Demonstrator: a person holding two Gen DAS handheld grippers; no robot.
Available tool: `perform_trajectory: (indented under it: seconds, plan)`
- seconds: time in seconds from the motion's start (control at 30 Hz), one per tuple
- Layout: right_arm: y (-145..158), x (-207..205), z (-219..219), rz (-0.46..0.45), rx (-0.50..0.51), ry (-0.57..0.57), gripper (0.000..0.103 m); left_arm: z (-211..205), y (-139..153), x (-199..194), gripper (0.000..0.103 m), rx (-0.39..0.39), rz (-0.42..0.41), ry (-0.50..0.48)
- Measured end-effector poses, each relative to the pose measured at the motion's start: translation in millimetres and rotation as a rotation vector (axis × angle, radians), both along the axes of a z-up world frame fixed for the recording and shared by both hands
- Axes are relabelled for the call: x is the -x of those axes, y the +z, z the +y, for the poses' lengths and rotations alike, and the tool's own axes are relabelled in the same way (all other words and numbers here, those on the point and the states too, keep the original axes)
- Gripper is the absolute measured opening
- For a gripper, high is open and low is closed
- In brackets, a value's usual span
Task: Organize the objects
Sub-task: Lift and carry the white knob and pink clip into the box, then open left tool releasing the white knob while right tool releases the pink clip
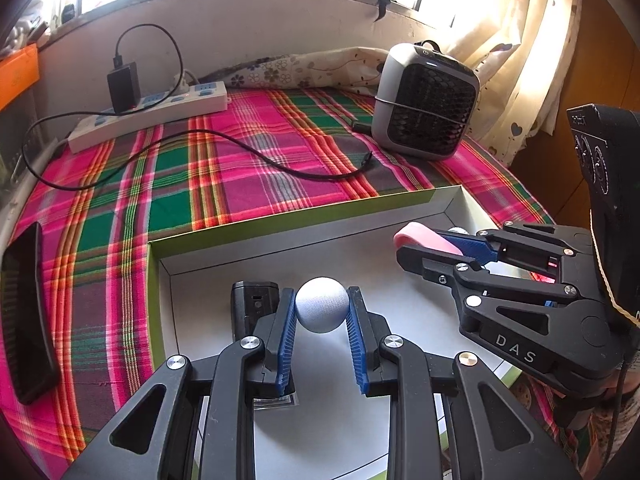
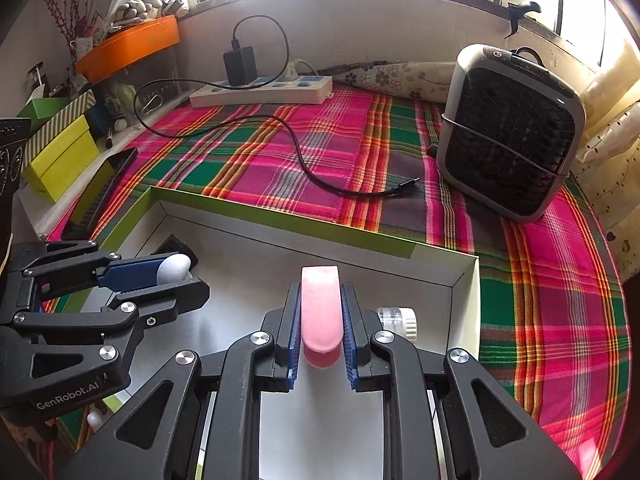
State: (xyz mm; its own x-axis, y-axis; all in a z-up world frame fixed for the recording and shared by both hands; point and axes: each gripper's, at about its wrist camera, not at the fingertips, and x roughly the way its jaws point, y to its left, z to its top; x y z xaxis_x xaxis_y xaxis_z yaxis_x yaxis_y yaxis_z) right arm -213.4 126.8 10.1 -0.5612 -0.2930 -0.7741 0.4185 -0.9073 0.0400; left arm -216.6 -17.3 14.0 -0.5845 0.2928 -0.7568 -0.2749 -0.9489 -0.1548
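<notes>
My left gripper (image 1: 322, 312) is shut on a pale grey-white ball (image 1: 322, 310) and holds it over the open white box with green rim (image 1: 280, 224). It also shows in the right wrist view (image 2: 176, 270), at the left, with the ball (image 2: 174, 267) between its blue pads. My right gripper (image 2: 320, 316) is shut on a pink rubber band-like strap (image 2: 320, 308) over the box (image 2: 280, 220). In the left wrist view it (image 1: 416, 244) sits at the right with the pink strap (image 1: 424, 240). A black block (image 1: 250, 304) lies in the box's left corner.
A small clear bottle with white cap (image 2: 398, 318) lies in the box. On the plaid cloth stand a grey fan heater (image 1: 426, 102), a white power strip (image 1: 152, 114) with black charger and trailing cable (image 1: 256, 152), and a black phone (image 1: 26, 312) at the left edge.
</notes>
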Motion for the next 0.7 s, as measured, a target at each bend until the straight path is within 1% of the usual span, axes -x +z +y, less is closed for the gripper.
perform_trajectory:
  seconds: [0.13, 0.3, 0.5, 0.67, 0.7]
  plan:
    - [-4.0, 3.1, -1.0, -0.009, -0.009, 0.000, 0.019, 0.7, 0.0, 1.4, 0.022, 0.012, 0.009, 0.001]
    - [-6.9, 5.4, -3.3, -0.017, -0.029, 0.003, 0.019, -0.1, -0.5, 2.7, 0.023, 0.004, 0.008, 0.009]
    - [-6.3, 6.2, -4.4, -0.005, -0.044, -0.006, 0.019, 1.8, -0.8, 2.6, 0.023, 0.018, 0.011, 0.009]
    - [-5.5, 5.5, -5.4, -0.002, -0.049, -0.006, 0.025, 2.6, -0.9, 2.7, 0.025, 0.019, 0.012, 0.006]
    - [-4.9, 5.4, -5.5, -0.001, -0.047, -0.008, 0.028, 2.8, -0.9, 2.8, 0.026, 0.020, 0.012, 0.006]
